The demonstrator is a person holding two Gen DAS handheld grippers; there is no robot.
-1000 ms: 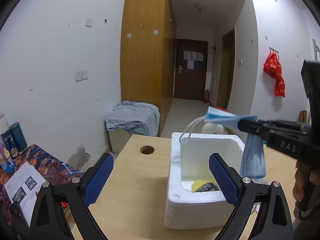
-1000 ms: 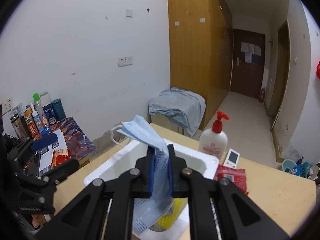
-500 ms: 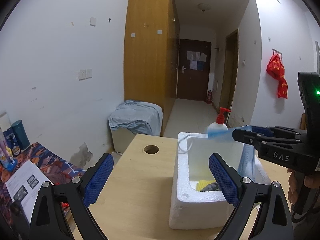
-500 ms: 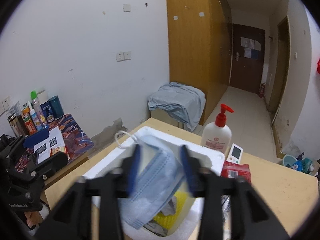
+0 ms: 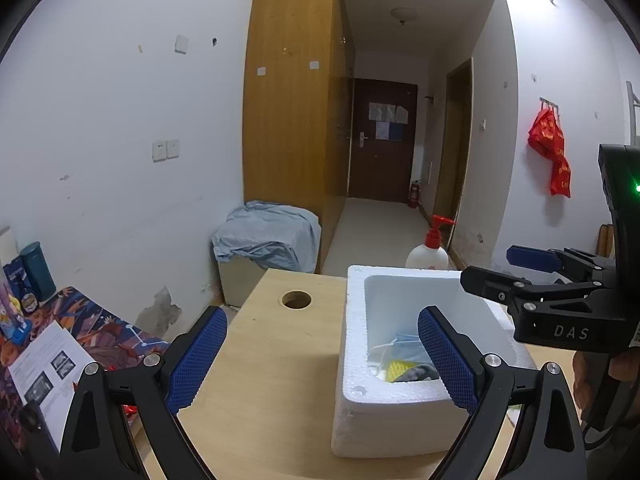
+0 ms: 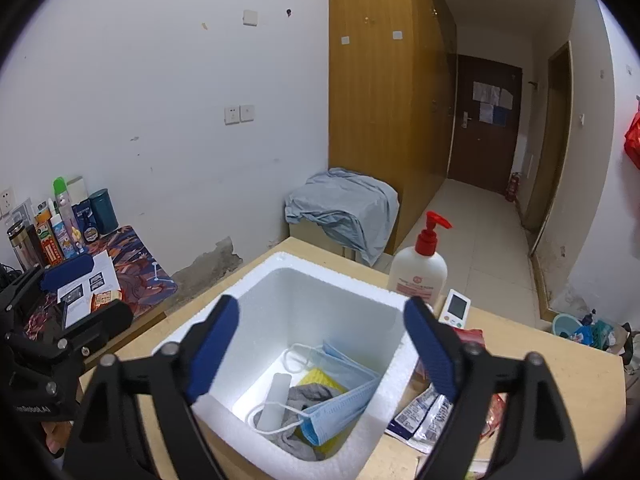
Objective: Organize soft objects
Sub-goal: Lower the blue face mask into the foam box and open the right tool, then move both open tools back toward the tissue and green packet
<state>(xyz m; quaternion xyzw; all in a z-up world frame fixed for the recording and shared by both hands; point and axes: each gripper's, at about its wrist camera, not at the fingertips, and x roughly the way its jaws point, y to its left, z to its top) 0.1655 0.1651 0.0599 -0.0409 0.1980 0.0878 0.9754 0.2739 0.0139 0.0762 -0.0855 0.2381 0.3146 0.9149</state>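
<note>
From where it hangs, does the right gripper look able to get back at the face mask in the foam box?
Probably yes. The right gripper is open, over the foam box, and the face mask lies on top, with nothing covering it.

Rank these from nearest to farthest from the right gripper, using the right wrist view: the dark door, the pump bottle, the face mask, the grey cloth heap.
1. face mask, in the foam box just below the open jaws of the right gripper.
2. pump bottle, on the table behind the box, to the right.
3. grey cloth heap, beyond the table's far edge.
4. dark door, at the corridor's end.
</note>
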